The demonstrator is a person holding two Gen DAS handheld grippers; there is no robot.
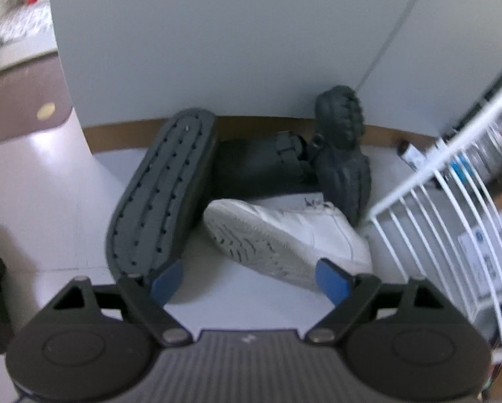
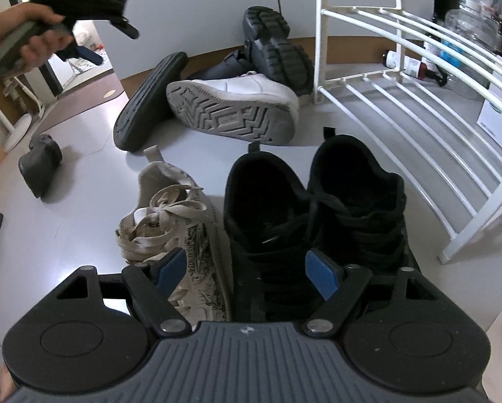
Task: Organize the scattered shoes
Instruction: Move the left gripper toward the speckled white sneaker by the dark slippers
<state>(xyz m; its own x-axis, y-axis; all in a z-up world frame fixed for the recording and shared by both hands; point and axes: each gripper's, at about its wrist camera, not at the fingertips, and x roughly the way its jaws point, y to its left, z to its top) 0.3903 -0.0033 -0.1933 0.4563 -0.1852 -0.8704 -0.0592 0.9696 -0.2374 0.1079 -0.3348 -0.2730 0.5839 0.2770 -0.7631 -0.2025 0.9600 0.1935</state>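
Here both tools (image 1: pixel 249 277) (image 2: pixel 247 273) gape wide, holding nothing.

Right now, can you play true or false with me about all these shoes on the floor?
1. The white leather sneaker lies on its side, sole showing. True.
2. The two black lace-up sneakers stand side by side. True.
3. The white wire shoe rack is full of shoes. False: no shoes sit on the bars in view.
4. The right tool holds the beige lace-up sneaker. False: its jaws are open and empty.
5. The left tool is open. True.
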